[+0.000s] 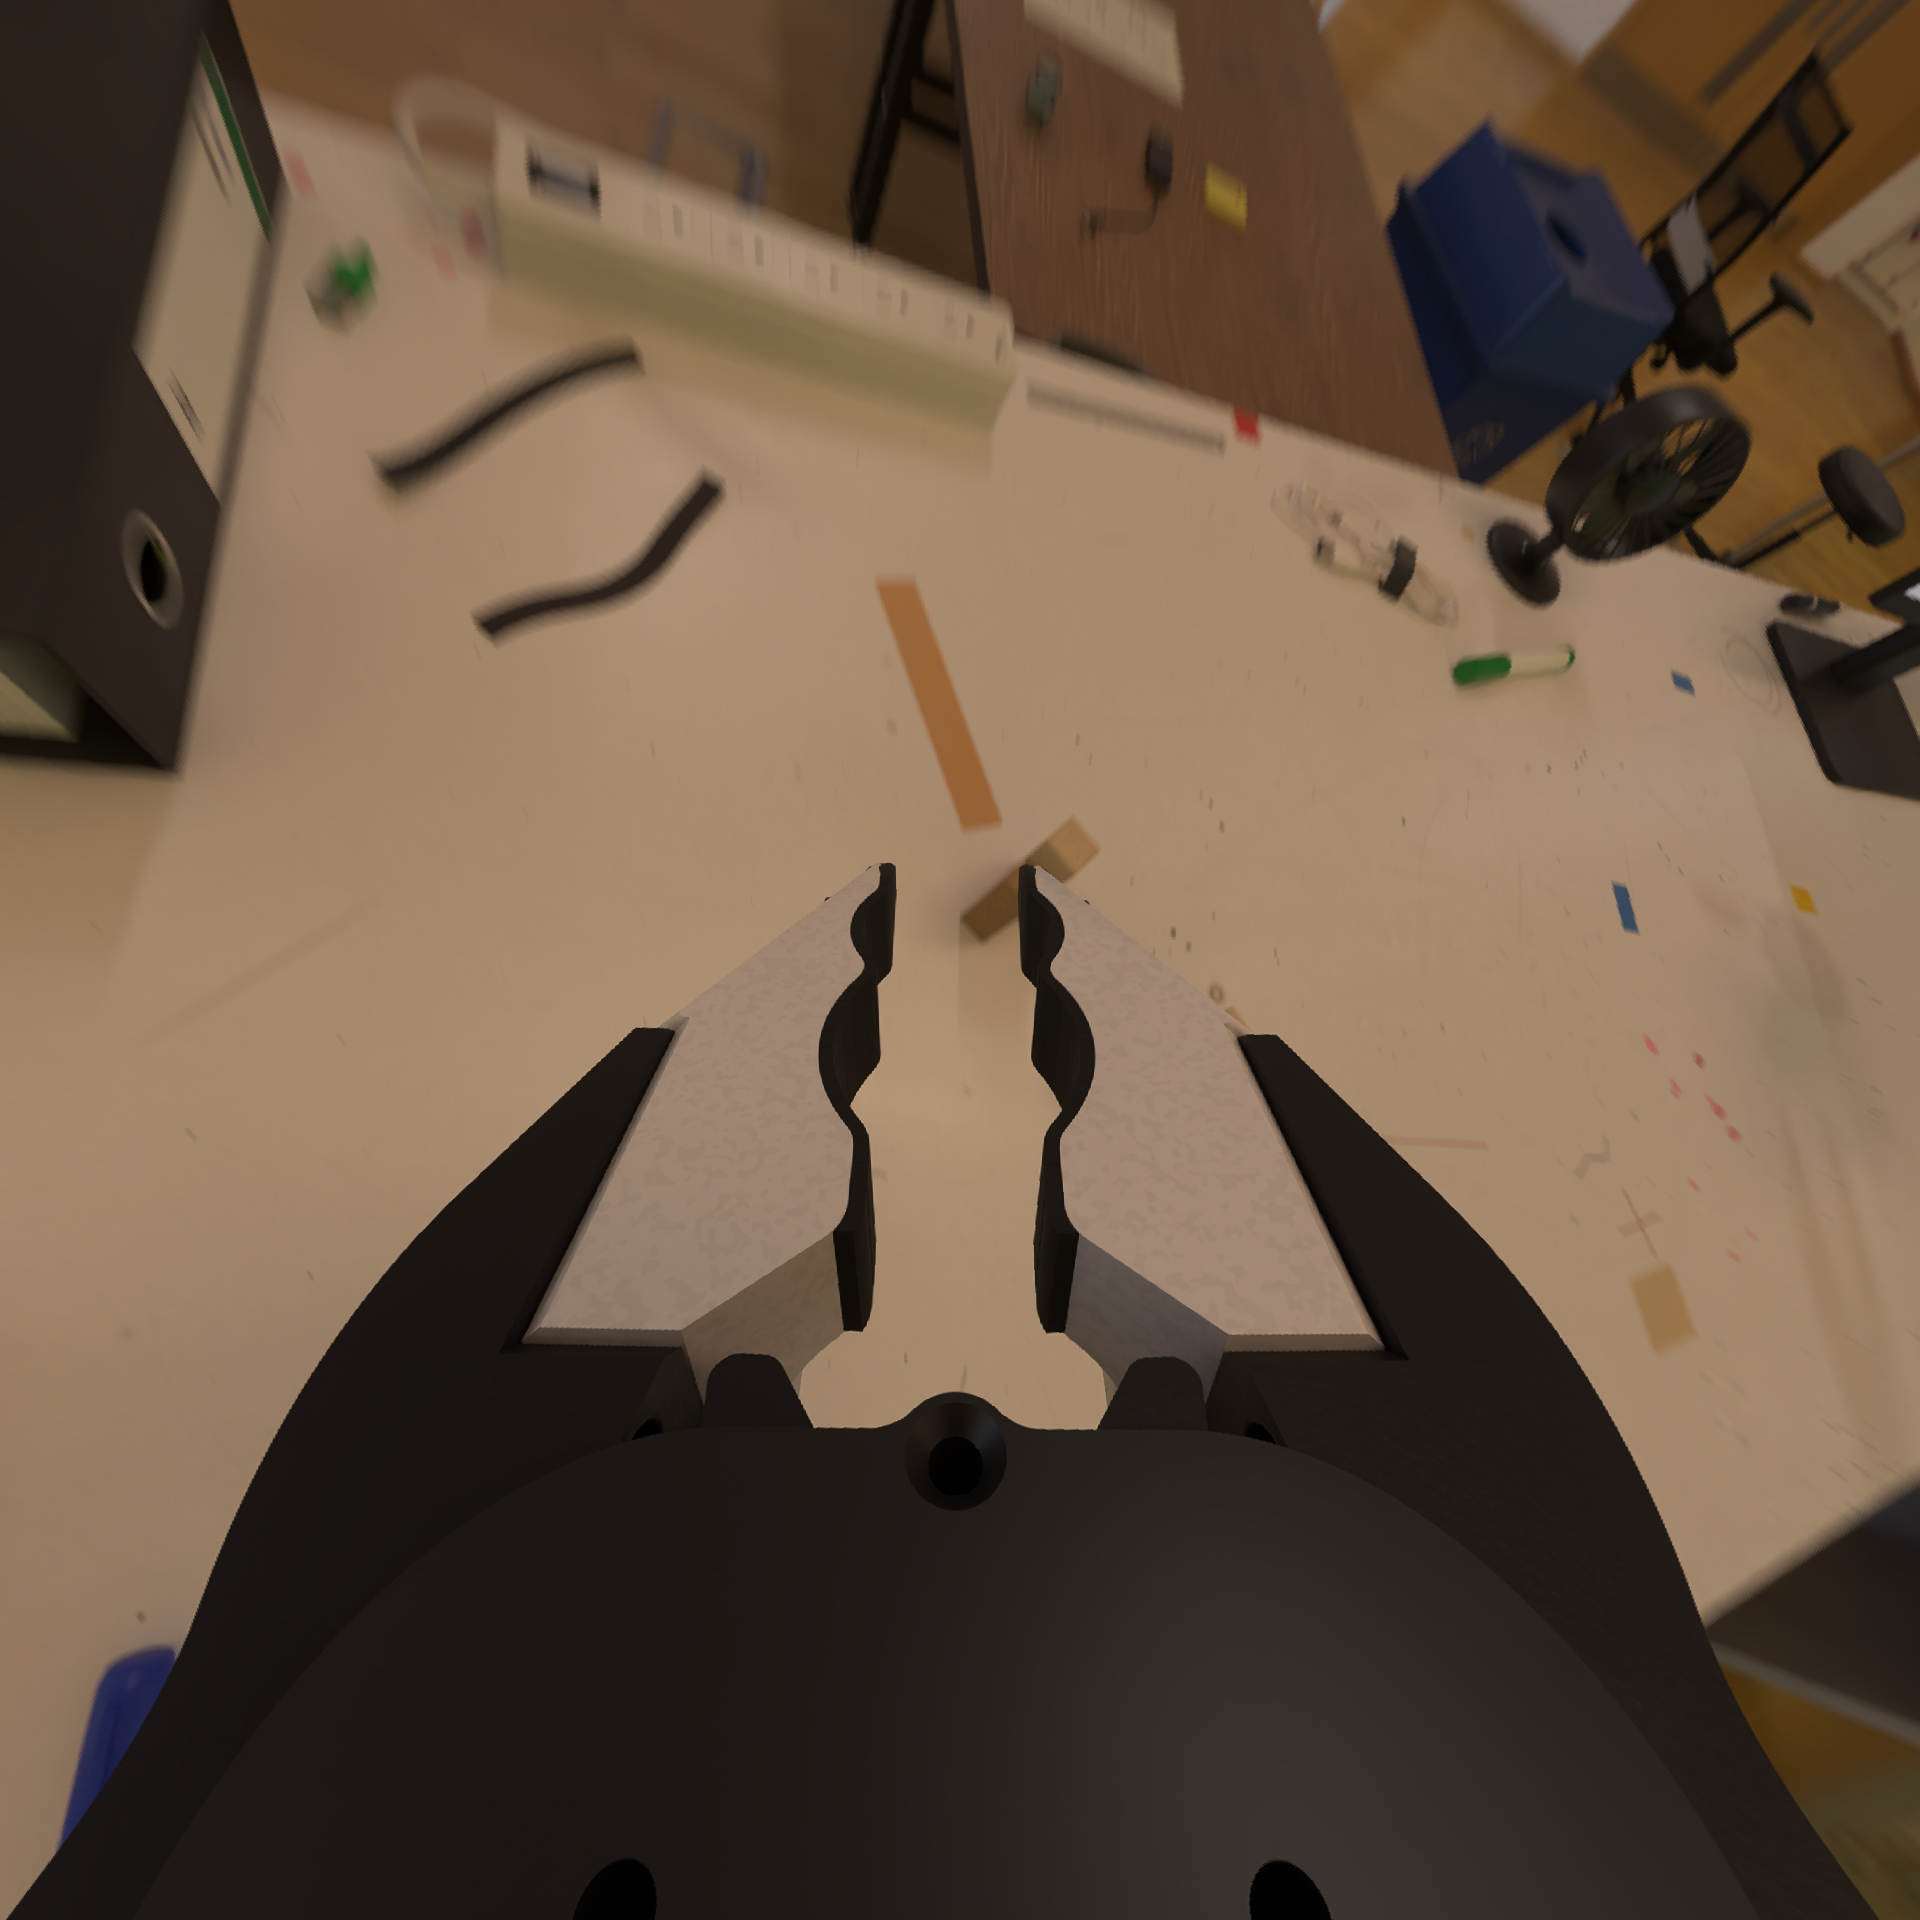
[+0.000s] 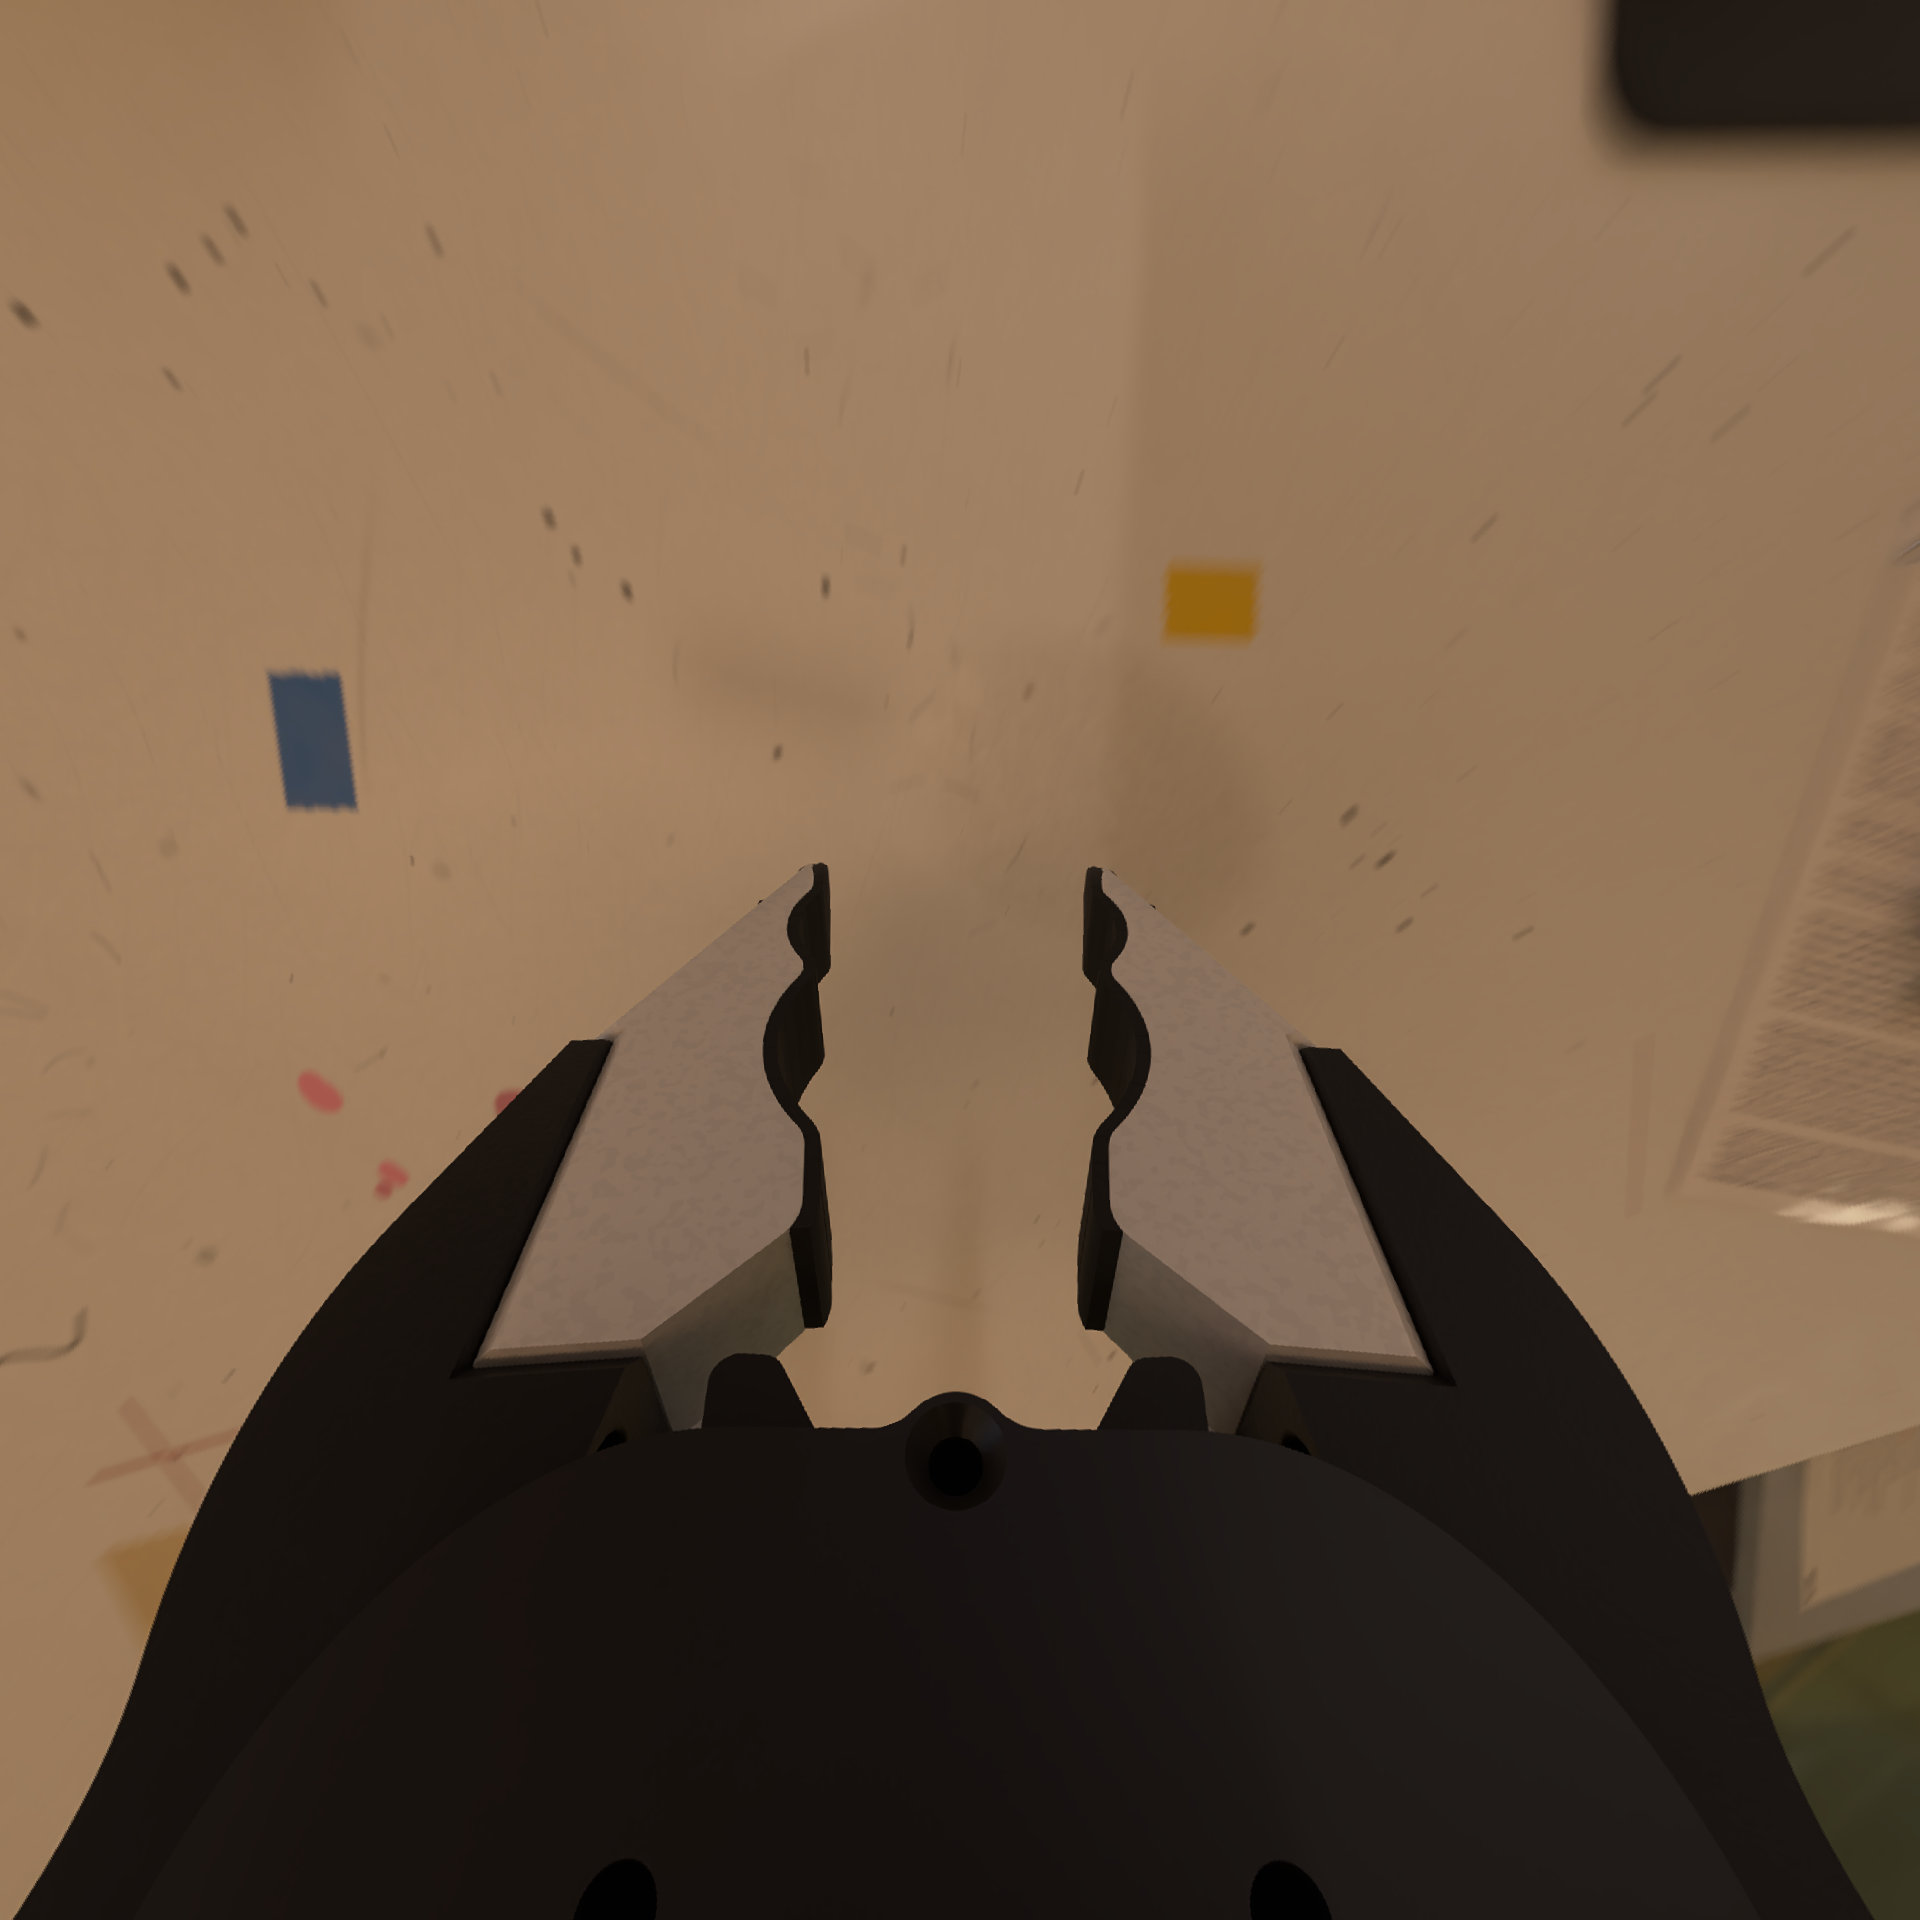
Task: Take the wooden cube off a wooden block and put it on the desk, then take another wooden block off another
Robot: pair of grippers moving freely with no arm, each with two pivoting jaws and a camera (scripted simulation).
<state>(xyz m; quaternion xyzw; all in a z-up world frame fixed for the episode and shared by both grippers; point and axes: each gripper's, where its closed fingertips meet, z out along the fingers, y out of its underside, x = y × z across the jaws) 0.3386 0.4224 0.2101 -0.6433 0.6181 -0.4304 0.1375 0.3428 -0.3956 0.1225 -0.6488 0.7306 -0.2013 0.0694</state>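
In the left wrist view a small wooden cube [image 1: 1070, 850] sits on the far end of a longer wooden block [image 1: 992, 912] that lies on the cream desk [image 1: 520, 935]. My left gripper [image 1: 956, 883] is open and empty, high above the desk; its right fingertip [image 1: 1029, 894] hides the middle of the stack. Whether more blocks lie under it I cannot tell. My right gripper [image 2: 956, 883] is open and empty above bare desk [image 2: 727, 416]. No block shows in the right wrist view.
Left view: black box [image 1: 114, 416] at left, white power strip [image 1: 748, 270] at back, two black strips [image 1: 613, 566], orange tape [image 1: 938, 707], green marker [image 1: 1512, 665], black fan [image 1: 1631, 488], black stand base [image 1: 1839, 707]. Right view: blue tape [image 2: 312, 740], yellow tape [image 2: 1210, 603], desk edge lower right.
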